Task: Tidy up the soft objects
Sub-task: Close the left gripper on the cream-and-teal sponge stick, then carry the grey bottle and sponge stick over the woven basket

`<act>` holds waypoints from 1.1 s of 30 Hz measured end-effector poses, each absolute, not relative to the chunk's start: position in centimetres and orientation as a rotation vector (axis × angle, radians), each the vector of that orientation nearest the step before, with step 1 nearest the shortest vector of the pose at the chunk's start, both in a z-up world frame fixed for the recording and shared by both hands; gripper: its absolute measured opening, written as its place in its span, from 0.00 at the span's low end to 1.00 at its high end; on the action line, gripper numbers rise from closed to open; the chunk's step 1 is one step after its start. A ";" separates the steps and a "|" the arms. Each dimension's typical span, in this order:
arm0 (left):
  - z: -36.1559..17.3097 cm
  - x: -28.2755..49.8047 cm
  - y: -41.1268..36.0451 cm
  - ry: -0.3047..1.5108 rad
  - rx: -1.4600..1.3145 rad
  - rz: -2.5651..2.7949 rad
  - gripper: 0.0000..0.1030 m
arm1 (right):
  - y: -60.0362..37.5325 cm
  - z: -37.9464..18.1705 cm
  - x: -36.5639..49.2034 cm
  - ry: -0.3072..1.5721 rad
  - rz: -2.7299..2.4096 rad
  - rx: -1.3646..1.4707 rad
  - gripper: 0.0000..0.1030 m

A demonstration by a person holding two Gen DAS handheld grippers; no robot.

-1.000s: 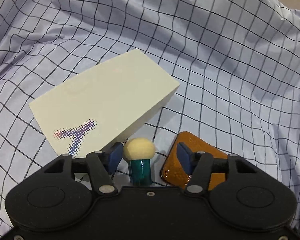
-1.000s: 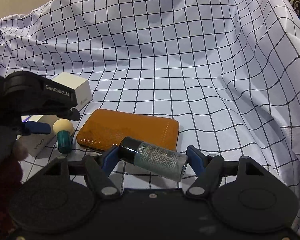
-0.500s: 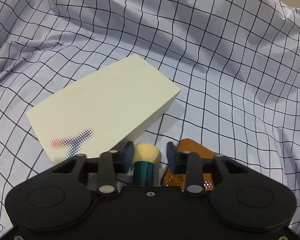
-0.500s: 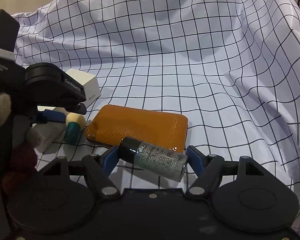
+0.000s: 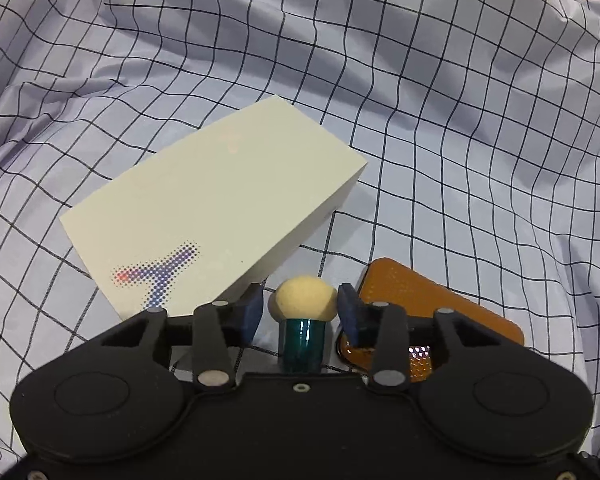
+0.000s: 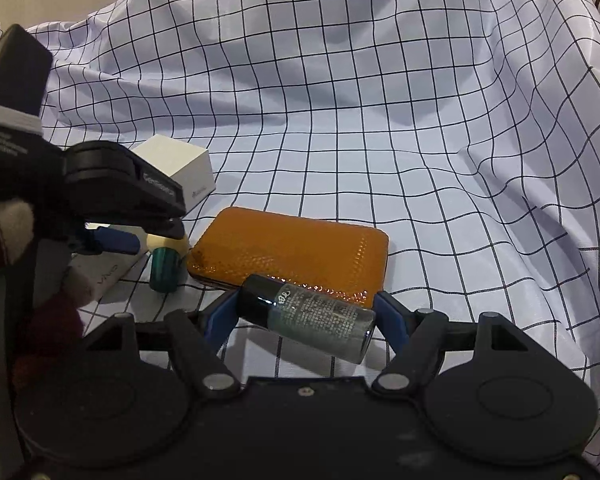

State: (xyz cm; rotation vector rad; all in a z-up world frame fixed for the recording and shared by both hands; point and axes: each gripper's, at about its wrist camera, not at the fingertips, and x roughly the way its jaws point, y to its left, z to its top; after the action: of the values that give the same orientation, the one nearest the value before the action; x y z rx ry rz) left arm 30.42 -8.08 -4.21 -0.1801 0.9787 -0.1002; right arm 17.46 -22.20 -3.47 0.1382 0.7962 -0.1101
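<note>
A small sponge applicator with a cream foam head and a teal base stands between the blue pads of my left gripper; the jaws have closed in around the foam head and touch it. It also shows in the right wrist view under the left gripper. My right gripper is shut on a glass bottle with a black cap, held crosswise. An orange case lies flat on the checked cloth, just beyond the bottle; it also shows in the left wrist view.
A long white phone box lies left of the applicator. A small white cube box stands behind the left gripper. The white checked cloth is rumpled and rises at the back and sides.
The left jaws have closed from wide open onto the applicator's foam head. The right gripper has shifted a little, still holding the bottle.
</note>
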 end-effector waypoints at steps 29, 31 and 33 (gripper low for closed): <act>-2.2 28.5 -7.7 0.937 -0.168 -0.195 0.36 | -22.2 -2.7 16.8 0.781 -0.116 0.139 0.71; -1.4 27.8 -7.2 0.919 -0.165 -0.206 0.36 | -22.1 -2.3 16.4 0.773 -0.115 0.138 0.71; -0.5 27.1 -6.6 0.900 -0.163 -0.218 0.36 | -21.9 -1.8 15.9 0.768 -0.111 0.140 0.71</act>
State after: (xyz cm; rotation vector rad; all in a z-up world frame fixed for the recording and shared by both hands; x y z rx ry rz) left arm 27.08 -6.64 -0.45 -0.1634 0.9002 -0.2176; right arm 15.91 -21.93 -1.83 0.1401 0.7685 -0.1106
